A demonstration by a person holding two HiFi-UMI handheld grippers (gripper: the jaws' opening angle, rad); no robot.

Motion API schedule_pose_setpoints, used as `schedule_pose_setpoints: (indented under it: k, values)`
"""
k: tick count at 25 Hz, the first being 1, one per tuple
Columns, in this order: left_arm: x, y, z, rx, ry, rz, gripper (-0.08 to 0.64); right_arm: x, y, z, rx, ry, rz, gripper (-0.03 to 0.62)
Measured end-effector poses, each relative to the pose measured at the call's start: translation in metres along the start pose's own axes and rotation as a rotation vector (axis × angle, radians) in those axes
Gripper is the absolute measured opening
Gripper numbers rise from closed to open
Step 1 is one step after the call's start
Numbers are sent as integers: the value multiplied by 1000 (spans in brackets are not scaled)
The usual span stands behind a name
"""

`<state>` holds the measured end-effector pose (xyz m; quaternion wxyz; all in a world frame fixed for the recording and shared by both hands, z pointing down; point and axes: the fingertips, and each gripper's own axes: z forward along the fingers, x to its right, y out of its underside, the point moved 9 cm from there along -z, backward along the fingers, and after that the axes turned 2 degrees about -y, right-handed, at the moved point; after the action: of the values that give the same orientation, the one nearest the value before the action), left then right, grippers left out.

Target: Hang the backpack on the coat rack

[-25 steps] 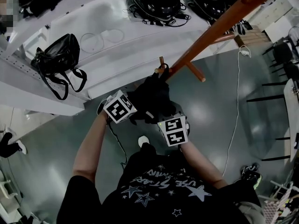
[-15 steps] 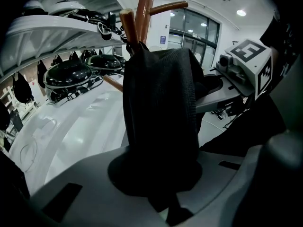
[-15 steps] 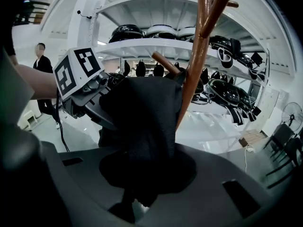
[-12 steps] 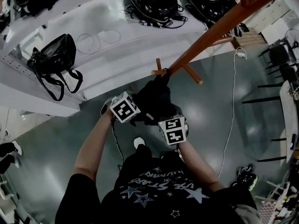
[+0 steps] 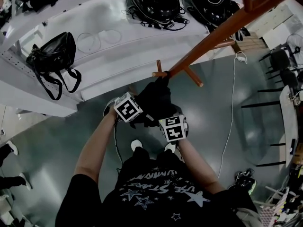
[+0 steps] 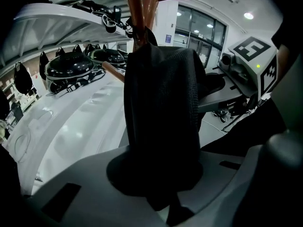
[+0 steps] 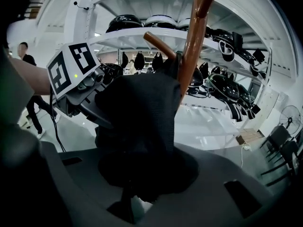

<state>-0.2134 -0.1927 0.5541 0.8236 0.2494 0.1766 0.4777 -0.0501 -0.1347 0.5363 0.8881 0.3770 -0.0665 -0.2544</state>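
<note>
A black backpack hangs in front of the person, its top loop hooked over a low peg of the brown wooden coat rack. My left gripper is shut on the bag's left side, and dark fabric fills the space between its jaws. My right gripper grips the right side. Its jaws have just been opening a little, with black fabric still pinched between them. The rack's pole rises just behind the bag.
White curved shelves behind the rack carry a black handbag and several black backpacks. A white cable trails across the grey floor. Dark chairs stand at the right. A person stands far off.
Both grippers and the backpack have sunk slightly and shifted a little. The bag's loop stays at the low peg.
</note>
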Motion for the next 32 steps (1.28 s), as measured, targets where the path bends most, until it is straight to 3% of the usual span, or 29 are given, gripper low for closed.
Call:
schedule_pose_setpoints:
  k: [4,10,16,20,24,27,32]
  values:
    - [-7,2,11,-1,-46,-29,92,7,2,16,-24,-4,11,118]
    - [-20,2,26,0,-133,23,129,19,2,36,-35,-26,38,132]
    - [-28,3,30,-1,-187,-2,199,21,-1,44,-53,-69,19,152]
    - [-23,9,27,7,-232,-52,293,18,-1,44,-57,-131,12,229]
    - [-13,12,14,24,-311,-66,331,17,4,39,-47,-165,-30,300]
    - [-3,17,-2,37,-369,-106,342,17,9,33,-29,-182,-57,318]
    - [23,29,-34,79,-464,-243,344,22,11,21,15,-232,-89,319]
